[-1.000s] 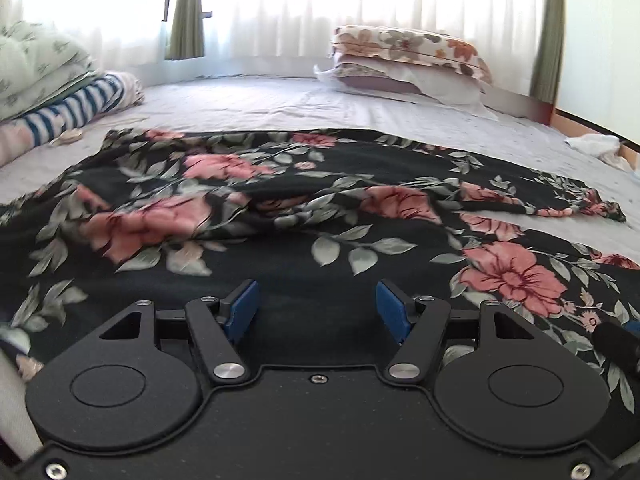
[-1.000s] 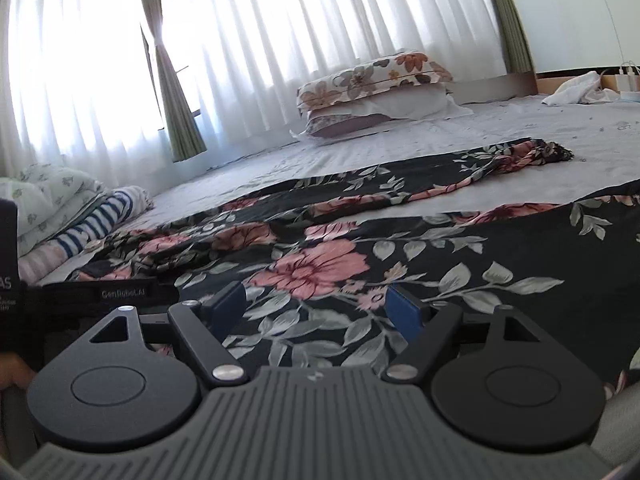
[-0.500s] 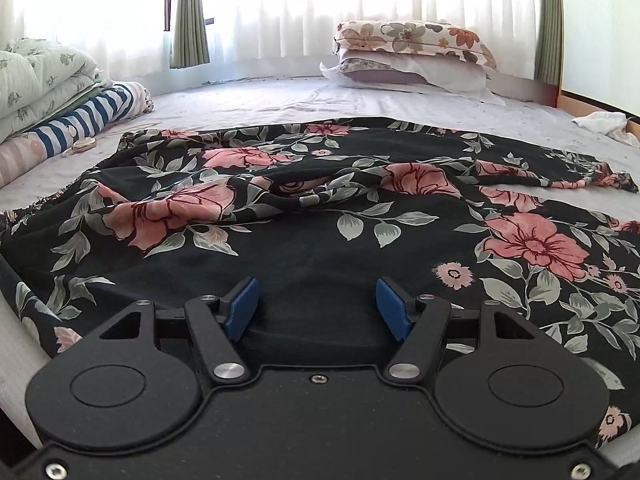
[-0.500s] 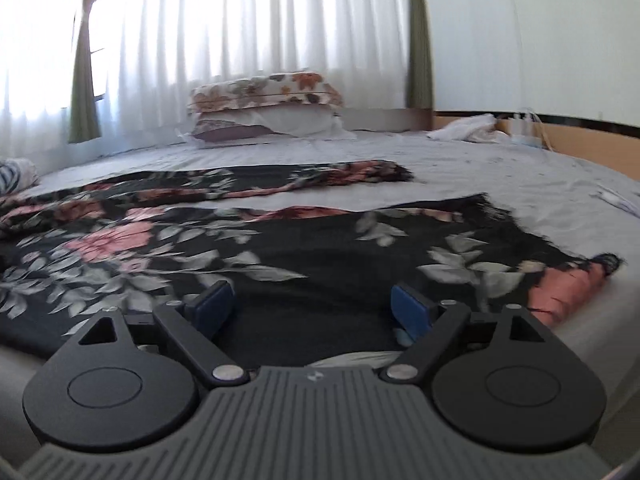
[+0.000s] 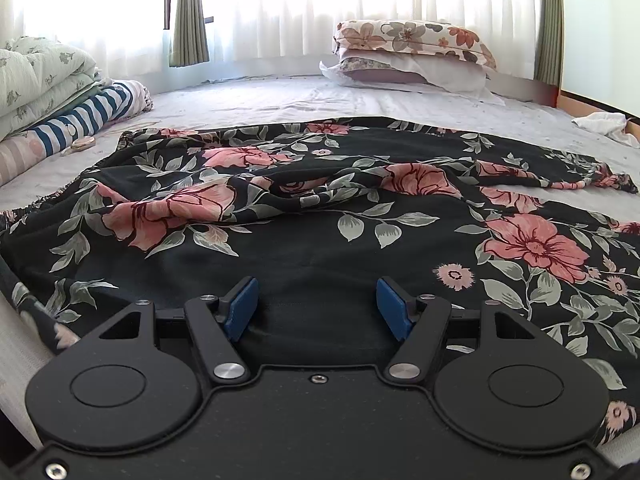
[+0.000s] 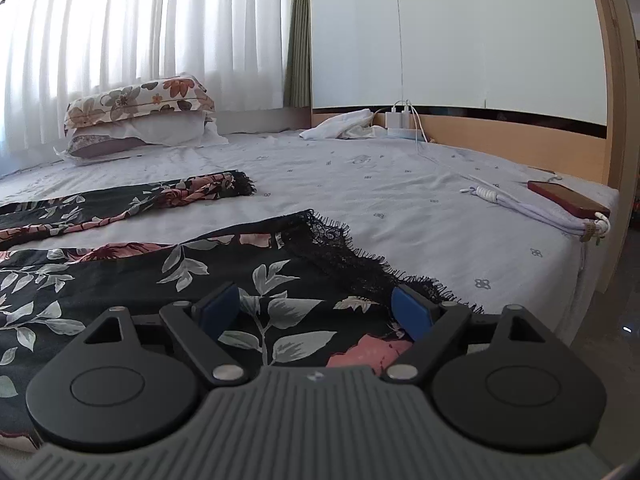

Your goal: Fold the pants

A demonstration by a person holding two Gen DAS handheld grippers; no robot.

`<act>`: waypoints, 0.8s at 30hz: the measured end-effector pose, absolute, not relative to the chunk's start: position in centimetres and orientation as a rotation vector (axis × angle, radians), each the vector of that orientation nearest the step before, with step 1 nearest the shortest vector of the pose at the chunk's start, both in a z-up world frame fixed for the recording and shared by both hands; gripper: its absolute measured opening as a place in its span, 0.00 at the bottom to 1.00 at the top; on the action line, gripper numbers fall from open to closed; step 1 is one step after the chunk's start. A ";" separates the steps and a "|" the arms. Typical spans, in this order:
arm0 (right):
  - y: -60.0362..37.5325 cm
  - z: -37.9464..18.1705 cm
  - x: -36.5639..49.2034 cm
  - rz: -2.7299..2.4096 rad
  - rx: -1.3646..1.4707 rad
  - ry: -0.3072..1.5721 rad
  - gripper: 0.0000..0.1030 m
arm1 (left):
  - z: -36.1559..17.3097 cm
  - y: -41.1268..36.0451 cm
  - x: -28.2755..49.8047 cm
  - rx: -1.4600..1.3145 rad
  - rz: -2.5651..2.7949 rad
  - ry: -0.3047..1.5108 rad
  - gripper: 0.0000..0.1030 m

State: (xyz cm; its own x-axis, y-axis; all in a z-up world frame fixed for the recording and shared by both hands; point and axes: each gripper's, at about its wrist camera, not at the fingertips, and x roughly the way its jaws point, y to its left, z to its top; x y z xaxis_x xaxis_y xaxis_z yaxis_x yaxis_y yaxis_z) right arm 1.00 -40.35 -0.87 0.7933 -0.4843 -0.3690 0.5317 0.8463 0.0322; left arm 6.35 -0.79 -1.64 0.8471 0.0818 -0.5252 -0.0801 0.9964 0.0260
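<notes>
- Bright daylight through far sheer curtains [image 5: 280, 12], blown out to white glare in the left wrist view.
- Soft, faint shadows across the bed [image 6: 400, 184].
- Strong fisheye bending at edges, dark corners.
- Sharp throughout, no motion blur.
- Near black gripper housings dim, little detail.

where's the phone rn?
Right wrist view, far right: the dark red phone lies flat at the bed's edge by the wooden headboard, beside a coiled white cable.
</notes>
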 end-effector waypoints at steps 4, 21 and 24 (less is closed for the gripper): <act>-39.2 0.9 0.6 -0.504 0.165 0.310 0.93 | -1.1 -0.5 6.6 -0.017 0.078 0.583 0.63; -35.6 9.6 5.9 -0.301 0.207 0.292 1.00 | 5.9 4.6 11.0 -0.025 0.087 0.529 0.69; -35.6 11.0 7.9 -0.283 0.229 0.310 1.00 | 8.0 6.5 13.2 -0.041 0.098 0.527 0.76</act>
